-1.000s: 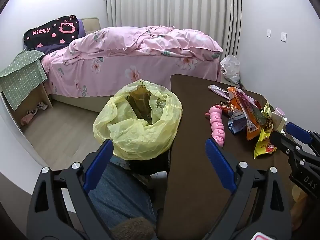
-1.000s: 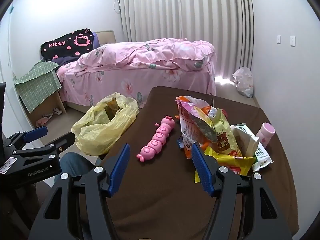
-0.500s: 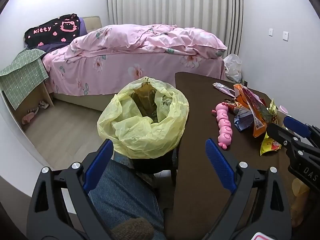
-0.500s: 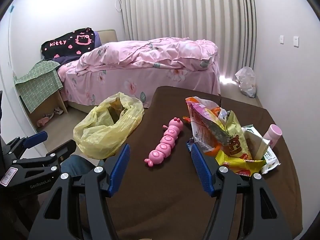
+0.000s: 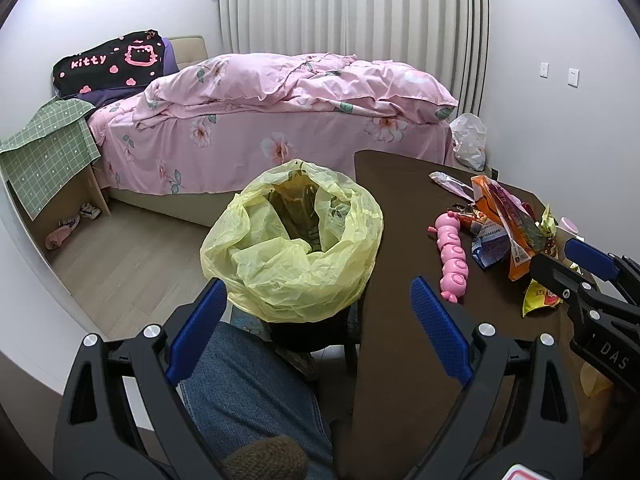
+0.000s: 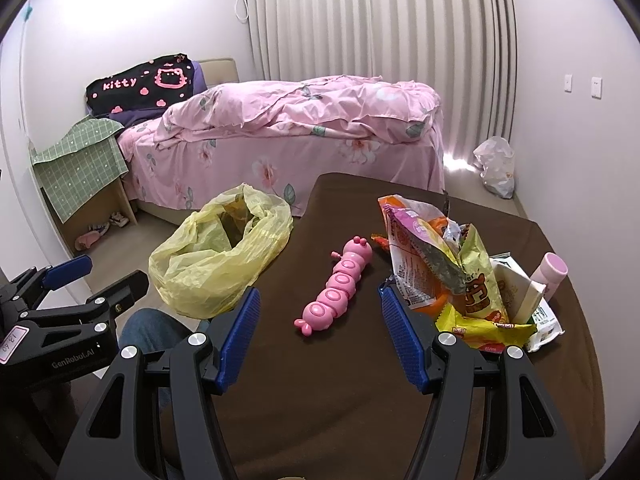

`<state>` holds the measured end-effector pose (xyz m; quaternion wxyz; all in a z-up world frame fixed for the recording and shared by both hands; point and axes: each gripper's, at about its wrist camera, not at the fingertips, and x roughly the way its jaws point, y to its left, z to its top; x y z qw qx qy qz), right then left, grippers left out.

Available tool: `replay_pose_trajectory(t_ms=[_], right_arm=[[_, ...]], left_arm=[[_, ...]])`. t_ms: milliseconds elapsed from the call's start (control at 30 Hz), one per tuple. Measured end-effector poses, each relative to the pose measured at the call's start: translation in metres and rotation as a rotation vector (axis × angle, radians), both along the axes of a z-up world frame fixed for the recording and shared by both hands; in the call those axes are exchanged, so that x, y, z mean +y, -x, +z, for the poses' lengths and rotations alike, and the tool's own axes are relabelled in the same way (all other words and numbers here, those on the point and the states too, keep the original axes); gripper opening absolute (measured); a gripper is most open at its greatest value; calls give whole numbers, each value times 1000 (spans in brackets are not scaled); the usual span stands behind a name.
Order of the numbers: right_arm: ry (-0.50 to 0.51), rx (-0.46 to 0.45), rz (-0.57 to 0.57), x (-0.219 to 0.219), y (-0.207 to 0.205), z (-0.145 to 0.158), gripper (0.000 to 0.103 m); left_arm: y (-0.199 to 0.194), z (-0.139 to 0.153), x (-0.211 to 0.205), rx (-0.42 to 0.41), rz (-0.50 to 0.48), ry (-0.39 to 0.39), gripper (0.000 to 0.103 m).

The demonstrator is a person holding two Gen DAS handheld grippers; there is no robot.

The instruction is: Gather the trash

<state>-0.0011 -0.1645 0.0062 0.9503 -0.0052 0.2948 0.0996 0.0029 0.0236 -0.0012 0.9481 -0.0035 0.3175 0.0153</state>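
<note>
A bin lined with a yellow bag [image 5: 292,248] [image 6: 218,256] stands open-mouthed beside the left edge of a brown table [image 5: 396,320] [image 6: 340,400]. A heap of snack wrappers [image 6: 452,276] [image 5: 508,224] lies on the table's right side. My left gripper [image 5: 316,320] is open and empty, near the bin's front rim. Low over the table my right gripper [image 6: 318,334] is also open and empty, its fingers spanning the near end of a pink caterpillar toy [image 6: 340,284] [image 5: 452,256]; its right finger sits by the wrapper heap.
A pink cylinder [image 6: 552,272] and a white packet [image 6: 540,316] lie right of the wrappers. A pink bed [image 5: 280,120] fills the back, with a green-covered side table [image 5: 44,152] on the left and a white plastic bag [image 6: 496,164] on the floor. A person's jeans-clad leg [image 5: 248,396] is below my left gripper.
Both grippers have shifted slightly left and back; the bin and the table items have slid rightward in both views. Both stay open and empty.
</note>
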Motion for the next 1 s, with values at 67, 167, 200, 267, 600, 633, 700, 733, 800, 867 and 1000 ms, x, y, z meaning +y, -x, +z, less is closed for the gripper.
replay_pose_trajectory(t_ms=[67,167,200,267,600,633,700,733,800,867,1000], right_arm=[[2,1,1,0,-1,1,61],[-1,0,0,0,-1,1,61],[-2,-2,0,0,0,1,60],[-6,-3,0,0,-1,2,61],[-10,-15,7,3,0,4,61],[-10,-15,8,3,0,4,61],[-5,-16,11,4,-1,5,61],[-5,-16,12,5,-1,5,61],[-6,-15,13,6,-1,5,61],[-5,-15,12,6,-1,5,61],[-6,-18,12,6,-1,5,61]], left_arm=[[0,0,-1,-1,2,-1,89],[1,0,0,-4,3,0,89],[1,0,-1,-5,3,1,89],[2,2,-1,-9,4,1,89],[6,4,0,-20,8,0,89],[6,5,0,-20,8,0,89],[6,5,0,-20,9,0,89],[6,5,1,-19,10,0,89],[7,5,1,-19,9,1,89],[7,5,1,-19,9,1,89],[6,5,2,-19,9,0,89]])
